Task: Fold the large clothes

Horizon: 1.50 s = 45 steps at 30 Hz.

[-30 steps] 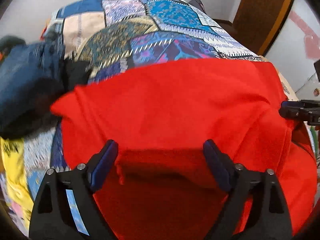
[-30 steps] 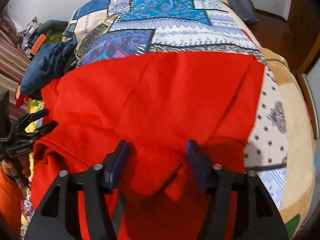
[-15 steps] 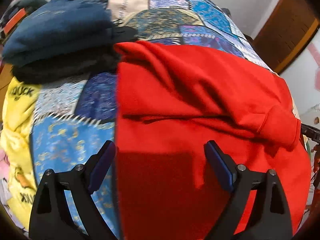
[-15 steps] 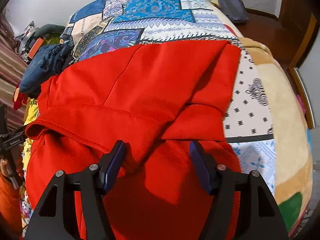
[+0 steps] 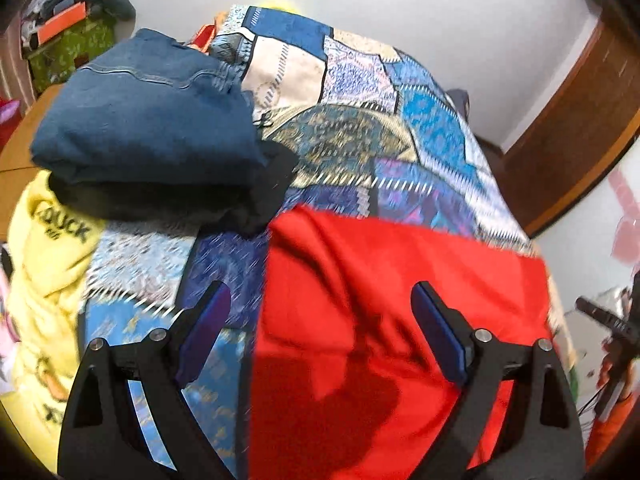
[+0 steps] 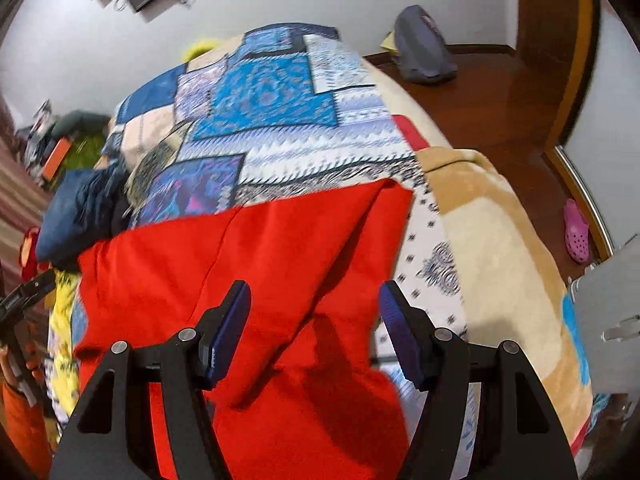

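Patchwork bedspread (image 6: 276,92) made the worktable: red garment (image 5: 400,320) lay mid-frame, folded, both left gripper (image 5: 320,332) and right gripper (image 6: 314,332) gaping empty above it (presumably choosing the next fold).

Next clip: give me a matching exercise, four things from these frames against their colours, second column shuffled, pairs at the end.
Things:
1. garment under the grippers
2. folded jeans
3. shoe on the floor
4. "DUCK" cloth

Colours:
A. pink
B. yellow
C. red
D. blue

Pairs: 1-C, 2-D, 3-A, 4-B
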Each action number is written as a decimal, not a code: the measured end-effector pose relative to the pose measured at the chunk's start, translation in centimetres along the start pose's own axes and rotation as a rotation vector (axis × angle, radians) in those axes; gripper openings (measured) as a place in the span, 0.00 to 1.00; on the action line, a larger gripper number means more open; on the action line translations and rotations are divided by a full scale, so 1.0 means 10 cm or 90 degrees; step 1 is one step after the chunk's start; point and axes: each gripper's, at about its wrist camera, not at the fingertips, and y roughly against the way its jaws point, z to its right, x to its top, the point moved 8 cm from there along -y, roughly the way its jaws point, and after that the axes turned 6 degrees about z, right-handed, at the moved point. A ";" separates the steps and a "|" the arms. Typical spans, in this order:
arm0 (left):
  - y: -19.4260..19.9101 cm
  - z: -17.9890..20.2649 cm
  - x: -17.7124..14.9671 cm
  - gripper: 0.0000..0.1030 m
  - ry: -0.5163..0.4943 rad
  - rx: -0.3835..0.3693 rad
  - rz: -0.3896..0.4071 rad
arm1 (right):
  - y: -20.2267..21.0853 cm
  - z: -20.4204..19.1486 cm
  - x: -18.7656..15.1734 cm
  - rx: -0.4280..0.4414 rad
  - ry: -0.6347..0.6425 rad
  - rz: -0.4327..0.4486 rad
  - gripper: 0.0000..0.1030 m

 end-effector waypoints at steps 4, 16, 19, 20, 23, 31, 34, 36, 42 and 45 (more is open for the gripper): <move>-0.32 -0.06 0.08 0.89 0.063 -0.022 -0.023 | -0.21 0.14 0.03 0.003 -0.046 -0.022 0.61; -1.05 -0.47 -0.37 0.77 0.221 -0.096 -0.112 | -0.76 0.31 -0.09 0.039 -0.110 -0.082 0.62; -0.99 -0.41 -0.33 0.55 0.217 -0.137 -0.098 | -0.80 0.28 -0.04 0.048 -0.107 -0.068 0.54; -0.96 -0.37 -0.31 0.44 0.202 -0.139 -0.094 | -0.81 0.26 -0.02 0.052 -0.103 -0.062 0.47; -0.86 -0.21 -0.22 0.20 0.139 -0.123 -0.080 | -0.84 0.23 0.03 0.047 -0.084 -0.055 0.20; -0.66 0.11 0.30 0.15 0.072 -0.109 -0.024 | -0.56 0.07 0.53 0.074 -0.049 0.026 0.11; -0.66 0.32 0.63 0.15 0.044 -0.111 0.000 | -0.50 -0.04 0.79 0.065 -0.018 0.056 0.11; -0.69 0.45 0.84 0.15 0.024 -0.106 0.014 | -0.52 -0.09 0.96 0.054 -0.002 0.074 0.11; -1.00 0.66 1.28 0.15 -0.032 -0.060 0.032 | -0.79 -0.14 1.33 0.013 0.013 0.092 0.11; -1.28 0.64 1.39 0.15 -0.037 -0.035 0.023 | -0.94 -0.11 1.42 -0.001 0.013 0.085 0.11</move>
